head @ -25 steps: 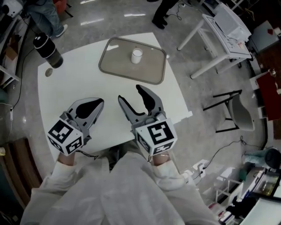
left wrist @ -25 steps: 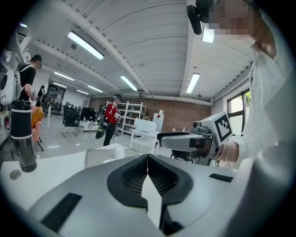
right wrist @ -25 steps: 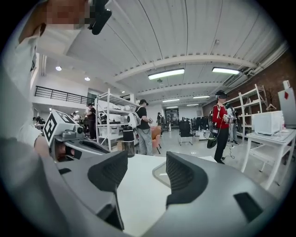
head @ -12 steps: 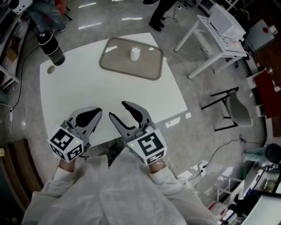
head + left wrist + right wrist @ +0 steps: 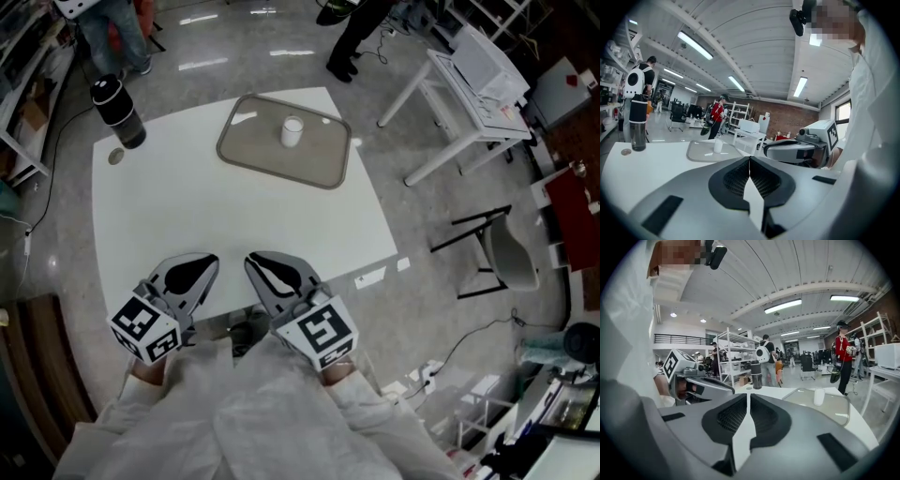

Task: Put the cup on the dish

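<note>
Ahead of your left tool (image 5: 208,262) and your right tool (image 5: 255,261), whose jaws have just closed on nothing, the surface (image 5: 187,197) lies bare up to the dish (image 5: 246,150) carrying the cup (image 5: 292,130). Far ahead-left of the left tool, a dark bottle (image 5: 120,111) and a small disc (image 5: 115,157) crowd the corner.

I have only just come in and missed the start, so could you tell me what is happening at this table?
A person holds a two-jaw tool in each hand over the near edge of the white table. The left tool is shut and empty. The right tool has just been closing its jaws and is now shut, with nothing between them. The white cup stands upright on the grey dish at the far side of the table, apart from both tools, so neither is handling anything.
</note>
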`<control>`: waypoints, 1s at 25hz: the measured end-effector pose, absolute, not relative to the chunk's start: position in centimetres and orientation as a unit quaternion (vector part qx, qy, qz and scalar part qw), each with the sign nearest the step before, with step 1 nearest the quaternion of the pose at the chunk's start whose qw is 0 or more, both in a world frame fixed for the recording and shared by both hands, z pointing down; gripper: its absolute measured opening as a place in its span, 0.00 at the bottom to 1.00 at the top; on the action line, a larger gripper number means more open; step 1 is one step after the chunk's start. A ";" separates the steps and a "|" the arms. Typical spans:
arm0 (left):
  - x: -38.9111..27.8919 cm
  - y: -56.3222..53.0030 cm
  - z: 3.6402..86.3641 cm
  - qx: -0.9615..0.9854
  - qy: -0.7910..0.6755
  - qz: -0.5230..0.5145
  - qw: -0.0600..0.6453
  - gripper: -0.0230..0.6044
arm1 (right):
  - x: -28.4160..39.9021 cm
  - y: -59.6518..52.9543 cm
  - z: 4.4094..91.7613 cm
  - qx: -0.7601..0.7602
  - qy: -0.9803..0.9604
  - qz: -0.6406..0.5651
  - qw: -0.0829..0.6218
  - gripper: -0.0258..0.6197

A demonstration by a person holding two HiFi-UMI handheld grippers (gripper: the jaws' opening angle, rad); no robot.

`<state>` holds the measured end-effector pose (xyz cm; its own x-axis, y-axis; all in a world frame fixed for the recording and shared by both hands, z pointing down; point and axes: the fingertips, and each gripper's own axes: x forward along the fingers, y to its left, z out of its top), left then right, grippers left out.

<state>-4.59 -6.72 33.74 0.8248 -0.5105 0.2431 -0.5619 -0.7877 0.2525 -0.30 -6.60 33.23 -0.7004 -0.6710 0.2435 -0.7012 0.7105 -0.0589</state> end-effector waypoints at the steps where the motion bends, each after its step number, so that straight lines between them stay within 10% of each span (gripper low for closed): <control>1: -4.3 -6.6 33.7 0.941 -0.286 0.078 0.162 0.05 | -0.4 -6.3 33.1 0.362 -0.924 0.075 0.103 0.09; 25: -2.5 -5.3 33.5 0.939 -0.293 0.076 0.164 0.05 | -0.4 -5.3 32.9 0.336 -0.933 0.055 0.113 0.06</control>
